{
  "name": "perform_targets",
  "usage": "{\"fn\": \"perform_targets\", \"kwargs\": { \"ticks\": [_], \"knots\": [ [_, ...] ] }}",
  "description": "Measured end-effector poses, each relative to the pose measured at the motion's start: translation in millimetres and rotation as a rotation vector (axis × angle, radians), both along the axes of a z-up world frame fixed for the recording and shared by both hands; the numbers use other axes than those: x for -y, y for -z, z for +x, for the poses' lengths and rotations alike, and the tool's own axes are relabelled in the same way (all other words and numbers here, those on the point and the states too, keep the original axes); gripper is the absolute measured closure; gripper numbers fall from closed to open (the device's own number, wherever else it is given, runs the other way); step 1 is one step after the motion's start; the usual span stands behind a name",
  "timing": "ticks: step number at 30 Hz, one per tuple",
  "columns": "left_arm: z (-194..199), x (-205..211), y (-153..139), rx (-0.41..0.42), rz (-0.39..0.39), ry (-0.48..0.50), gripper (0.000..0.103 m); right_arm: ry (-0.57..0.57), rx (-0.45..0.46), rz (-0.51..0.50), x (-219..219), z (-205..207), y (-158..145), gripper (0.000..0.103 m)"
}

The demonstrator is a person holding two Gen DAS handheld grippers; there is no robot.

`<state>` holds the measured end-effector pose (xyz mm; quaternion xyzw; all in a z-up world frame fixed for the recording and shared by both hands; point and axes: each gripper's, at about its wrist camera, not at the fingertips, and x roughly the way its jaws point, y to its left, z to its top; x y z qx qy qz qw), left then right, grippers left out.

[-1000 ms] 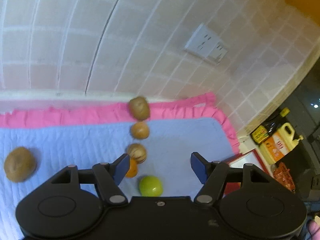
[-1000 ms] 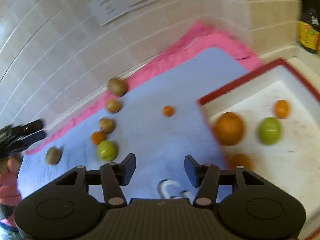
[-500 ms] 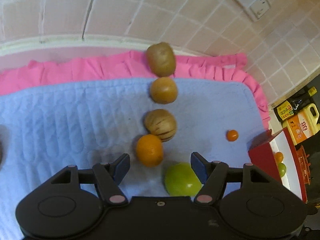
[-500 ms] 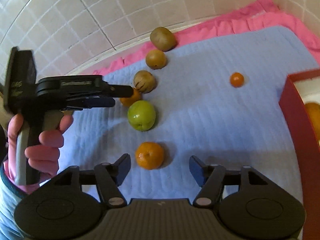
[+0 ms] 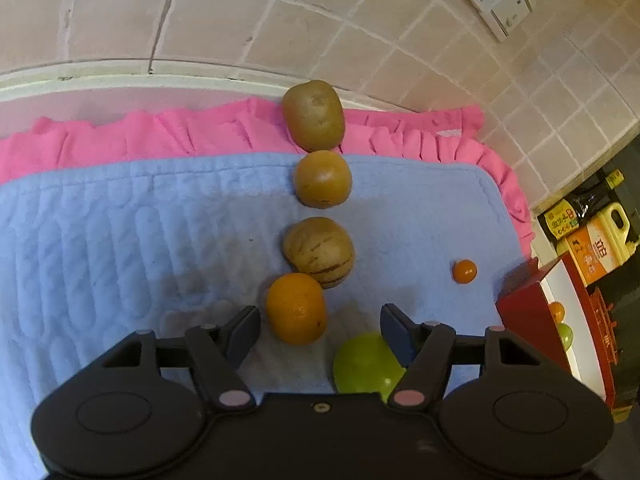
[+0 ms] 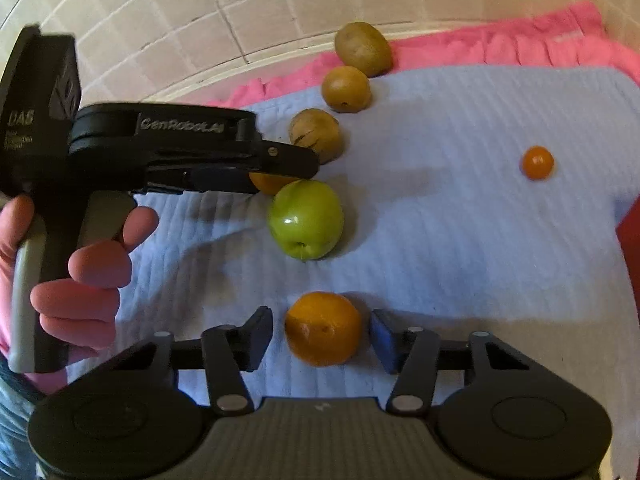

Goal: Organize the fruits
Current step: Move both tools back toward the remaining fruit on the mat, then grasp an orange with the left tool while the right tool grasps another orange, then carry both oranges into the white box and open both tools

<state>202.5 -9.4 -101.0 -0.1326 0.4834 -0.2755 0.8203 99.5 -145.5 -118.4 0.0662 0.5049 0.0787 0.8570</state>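
Progress: about half, judged | left gripper (image 5: 320,322) wide open, empty, over round orange tangerine (image 5: 296,307) mid blue quilted mat (image 5: 120,240) | right gripper (image 6: 321,336) open astride second round orange (image 6: 323,328), no contact | small orange kumquat (image 6: 537,163) loose toward mat's right edge | red-walled white tray (image 5: 520,308) off right edge holds fruit.

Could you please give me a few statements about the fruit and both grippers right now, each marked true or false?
1. The right gripper is open around an orange. True.
2. The left gripper is shut on the green apple. False: it is open, holding nothing.
3. The small orange fruit lies apart from the row. True.
4. The kiwi lies inside the red tray. False: it lies on the pink frill.
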Motion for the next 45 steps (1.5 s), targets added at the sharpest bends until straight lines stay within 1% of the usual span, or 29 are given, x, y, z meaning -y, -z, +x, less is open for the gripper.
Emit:
{"fn": "perform_targets", "kwargs": {
  "ticks": [3,5,6,7,10,13,16,20,23,25,27,29,34,38,40,42,45],
  "knots": [
    [0.9,-1.2,0.4,0.000,0.003,-0.014,0.037,-0.008,0.008,-0.034,-8.2,1.8,2.4,0.050],
    [0.4,-1.4,0.7,0.006,0.018,-0.026,0.053,-0.013,0.024,-0.077,-10.9,-0.5,2.2,0.060],
    [0.2,-0.9,0.9,0.011,0.032,-0.030,0.057,-0.020,0.029,-0.088,-12.0,-0.8,2.1,0.060],
    [-0.4,0.0,1.0,0.017,0.049,-0.034,0.067,-0.023,0.032,-0.089,-11.6,-1.8,1.4,0.061],
    [-3.8,-0.8,-2.9,0.025,0.045,-0.043,0.067,-0.026,0.029,-0.071,-10.0,-5.9,-2.3,0.061],
    [-10.7,1.4,-14.5,0.053,0.046,-0.030,0.068,-0.036,0.052,-0.043,-10.4,-12.8,-12.0,0.061],
    [-20.7,9.0,-38.9,0.113,0.055,-0.011,0.068,-0.033,0.104,-0.040,-6.9,-23.7,-30.0,0.061],
    [-32.6,27.4,-74.4,0.185,0.026,0.027,0.068,0.009,0.182,-0.026,12.7,-42.4,-58.6,0.061],
    [-43.0,51.5,-99.2,0.230,-0.017,0.091,0.067,0.070,0.245,-0.025,37.6,-62.9,-80.0,0.061],
    [-49.4,73.0,-111.1,0.263,-0.025,0.126,0.067,0.126,0.275,-0.028,57.8,-76.8,-90.1,0.061],
    [-54.9,99.3,-119.3,0.284,-0.029,0.185,0.067,0.195,0.290,-0.030,81.4,-91.7,-95.9,0.061],
    [-61.5,128.7,-125.1,0.301,-0.028,0.250,0.067,0.271,0.287,-0.028,107.0,-106.4,-98.5,0.061],
    [-81.5,199.2,-129.3,0.315,-0.050,0.424,0.067,0.473,0.275,-0.049,170.7,-141.0,-104.0,0.061],
    [-99.2,253.8,-120.0,0.293,-0.048,0.554,0.067,0.626,0.270,-0.102,220.5,-170.6,-110.2,0.061],
    [-103.7,278.4,-109.4,0.262,-0.047,0.608,0.067,0.675,0.255,-0.114,246.1,-185.6,-107.6,0.061],
    [-104.9,296.5,-101.1,0.235,-0.039,0.635,0.067,0.702,0.238,-0.128,262.4,-190.8,-102.6,0.061],
    [-100.0,324.3,-90.1,0.210,-0.016,0.647,0.067,0.723,0.213,-0.131,278.4,-196.9,-96.7,0.061]
  ]
}}
